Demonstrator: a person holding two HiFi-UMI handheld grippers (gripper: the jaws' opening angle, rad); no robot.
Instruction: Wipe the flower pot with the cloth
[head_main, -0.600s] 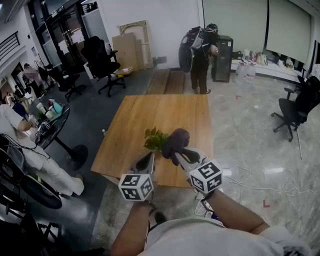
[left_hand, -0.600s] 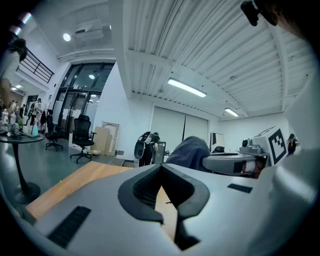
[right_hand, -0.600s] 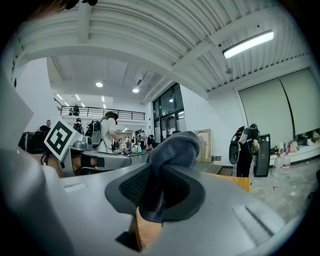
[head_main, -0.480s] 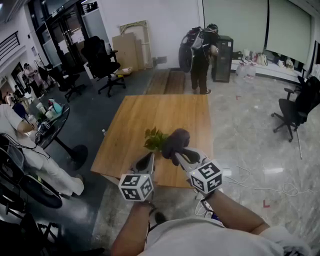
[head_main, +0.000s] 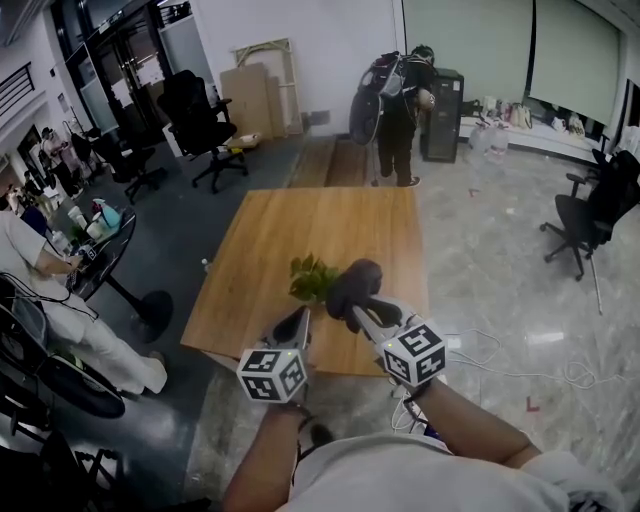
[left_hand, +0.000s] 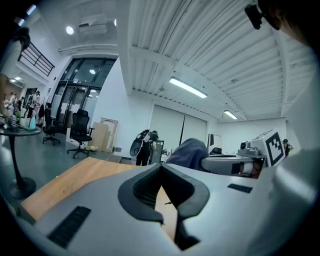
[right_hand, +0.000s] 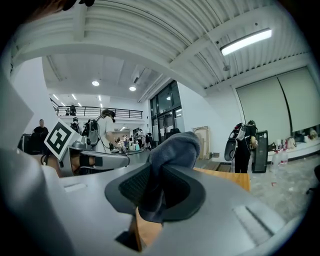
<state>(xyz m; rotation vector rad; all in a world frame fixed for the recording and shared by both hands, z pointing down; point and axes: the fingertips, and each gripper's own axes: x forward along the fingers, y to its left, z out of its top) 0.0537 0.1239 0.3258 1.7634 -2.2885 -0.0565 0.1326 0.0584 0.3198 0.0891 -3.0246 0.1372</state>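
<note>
At the near edge of a wooden table (head_main: 320, 215), a person holds a gripper in each hand, and the wiping of the flower pot has not yet begun. The right gripper (head_main: 354, 310) is clamped on a dark grey cloth (head_main: 352, 280), which bunches up above its jaws. The left gripper (head_main: 299, 318), just to its left, has its jaws drawn together with nothing between them. The flower pot stands at the near end of the table, just beyond the two grippers. Only its green leaves (head_main: 311, 276) show, just left of the cloth, and the pot's body is hidden behind cloth and jaws, so contact cannot be told. The step in hand looks like the approach, bringing the cloth to the pot. The next move likely calls for the cloth to be lowered against the pot's wall, below the leaves, and rubbed round it. The left gripper would probably need to open and steady the pot, lest it slide or tip
</note>
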